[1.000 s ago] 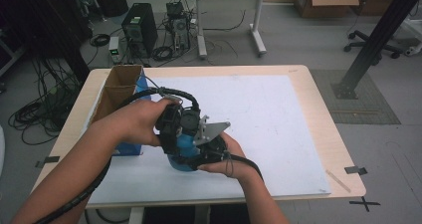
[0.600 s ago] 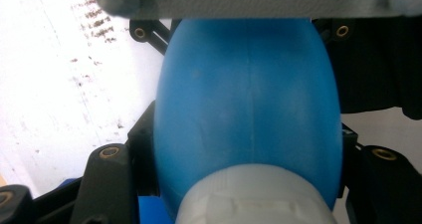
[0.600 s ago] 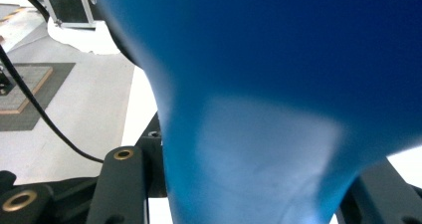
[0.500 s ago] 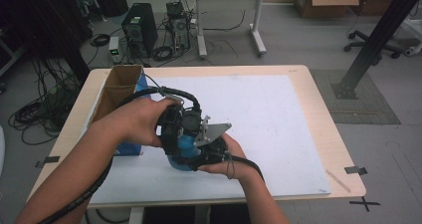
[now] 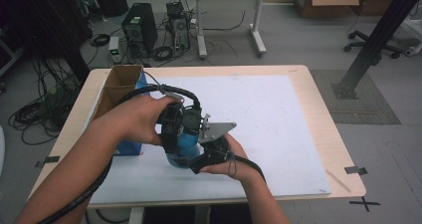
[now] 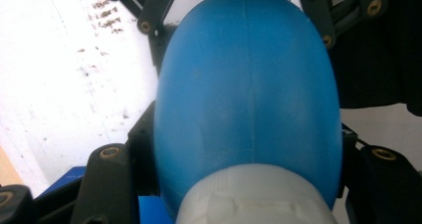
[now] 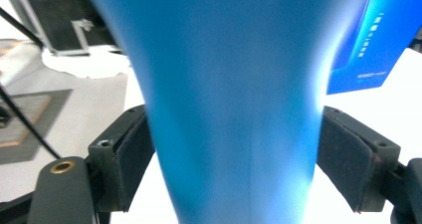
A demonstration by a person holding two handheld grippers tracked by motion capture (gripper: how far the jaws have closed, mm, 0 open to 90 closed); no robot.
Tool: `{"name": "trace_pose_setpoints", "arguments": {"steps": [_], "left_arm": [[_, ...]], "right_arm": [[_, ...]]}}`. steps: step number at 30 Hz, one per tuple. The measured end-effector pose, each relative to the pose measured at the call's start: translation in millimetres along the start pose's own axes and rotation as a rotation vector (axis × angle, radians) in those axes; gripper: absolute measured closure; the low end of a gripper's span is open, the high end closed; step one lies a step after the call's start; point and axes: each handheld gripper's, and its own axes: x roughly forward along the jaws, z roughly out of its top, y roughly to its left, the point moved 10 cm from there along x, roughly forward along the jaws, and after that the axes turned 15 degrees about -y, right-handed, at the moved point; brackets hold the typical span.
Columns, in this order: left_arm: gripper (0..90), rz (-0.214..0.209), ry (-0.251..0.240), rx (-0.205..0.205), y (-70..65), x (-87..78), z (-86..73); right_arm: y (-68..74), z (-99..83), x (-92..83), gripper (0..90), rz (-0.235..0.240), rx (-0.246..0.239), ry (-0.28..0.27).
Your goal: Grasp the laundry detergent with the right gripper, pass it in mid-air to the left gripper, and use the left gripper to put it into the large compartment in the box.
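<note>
one tongs (image 5: 196,159) just opened around bottle (image 5: 183,147).

A: Lighting, high view?
B: Even, soft overhead light; my forearms cast faint shadows; dim upper left corner.

A: My gripper views?
B: The blue bottle (image 7: 224,104) is blurred, too close; white glare washes the sheet (image 6: 59,74) behind.

Blue bottle at the table's near left

You have a smooth, rounded blue plastic bottle (image 5: 182,143) with a moulded seam down its body and a whitish ribbed cap (image 6: 254,196); it sits low over the white sheet (image 5: 259,119), just beside a blue box (image 5: 130,147).
</note>
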Motion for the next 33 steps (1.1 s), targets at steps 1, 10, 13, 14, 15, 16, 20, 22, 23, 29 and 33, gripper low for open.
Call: {"name": "trace_pose_setpoints", "arguments": {"steps": [1, 10, 13, 14, 15, 16, 20, 22, 23, 29, 33], "left_arm": [[39.2, -0.003, 0.005, 0.001, 0.0, -0.4, -0.1], [39.2, -0.005, 0.003, 0.002, -0.6, -0.8, 3.2], [39.2, -0.007, 0.007, -0.002, -1.0, -1.2, 3.1], [39.2, -0.008, 0.008, -0.007, -0.7, -1.6, 3.3], [39.2, -0.007, 0.007, -0.008, -0.5, -1.7, 3.5], [39.2, -0.006, 0.005, -0.010, 0.0, -1.8, 3.9], [39.2, -0.003, 0.002, -0.028, 1.3, -2.7, 5.3], [39.2, 0.001, 0.008, -0.048, 1.9, -3.5, 5.8], [39.2, 0.001, 0.008, -0.048, 1.9, -3.5, 5.8], [39.1, -0.015, 0.030, -0.150, 2.9, -5.1, 5.1], [39.1, -0.016, 0.029, -0.165, 3.6, -5.7, 4.4]], "right_arm": [[-0.5, -0.4, -1.4, 19.7, -0.004, -0.003, -0.004], [3.6, 3.8, 0.6, 4.7, 0.013, -0.003, -0.044], [2.7, 4.9, -0.1, 2.6, 0.006, 0.000, -0.050], [3.3, 6.2, -1.6, 1.1, 0.013, 0.005, -0.055], [3.6, 6.8, -2.6, 0.7, 0.016, 0.007, -0.058], [4.3, 7.1, -3.2, 0.3, 0.023, 0.007, -0.060], [6.1, 7.8, -6.1, 0.0, 0.036, 0.002, -0.075], [7.0, 7.9, -8.0, 0.0, 0.038, 0.007, -0.080], [7.0, 7.9, -8.0, 0.0, 0.038, 0.007, -0.080], [0.2, 11.1, -25.9, 0.0, 0.008, -0.033, -0.106], [-2.3, 13.7, -36.2, 0.0, 0.004, -0.059, -0.127]]}}
